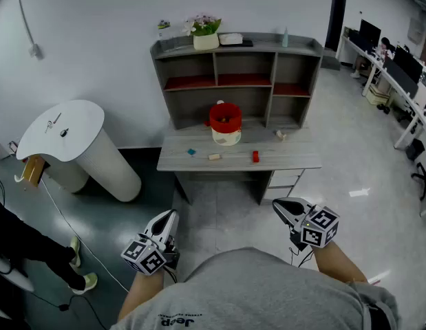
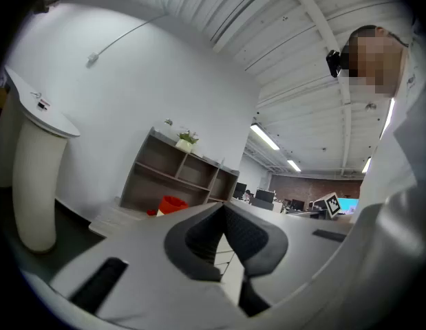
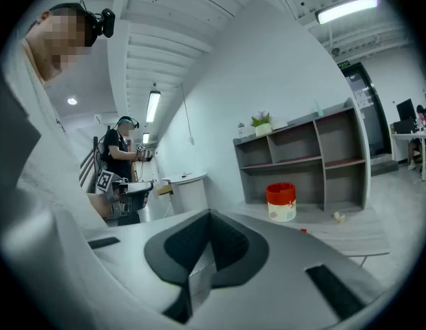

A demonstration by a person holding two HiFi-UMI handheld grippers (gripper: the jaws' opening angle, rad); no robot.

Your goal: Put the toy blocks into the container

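Note:
A red and white container (image 1: 225, 124) stands at the back of the grey desk (image 1: 295, 159). On the desk top lie a blue block (image 1: 191, 152), a tan block (image 1: 214, 157), a red block (image 1: 255, 157) and a pale block (image 1: 280, 135). Both grippers are low in the head view, well short of the desk. The left gripper (image 1: 172, 215) is shut with nothing in it. So is the right gripper (image 1: 279, 204). The left gripper view has its jaws (image 2: 223, 208) touching, the container (image 2: 173, 204) far beyond. From the right gripper (image 3: 209, 215), the container (image 3: 281, 201) is far off.
A shelf unit (image 1: 237, 78) rises from the desk's back, with a potted plant (image 1: 206, 33) on top. A white round-topped pedestal (image 1: 68, 139) stands to the left. A person's leg (image 1: 34, 249) is at the left edge. Office desks (image 1: 398, 81) line the right side.

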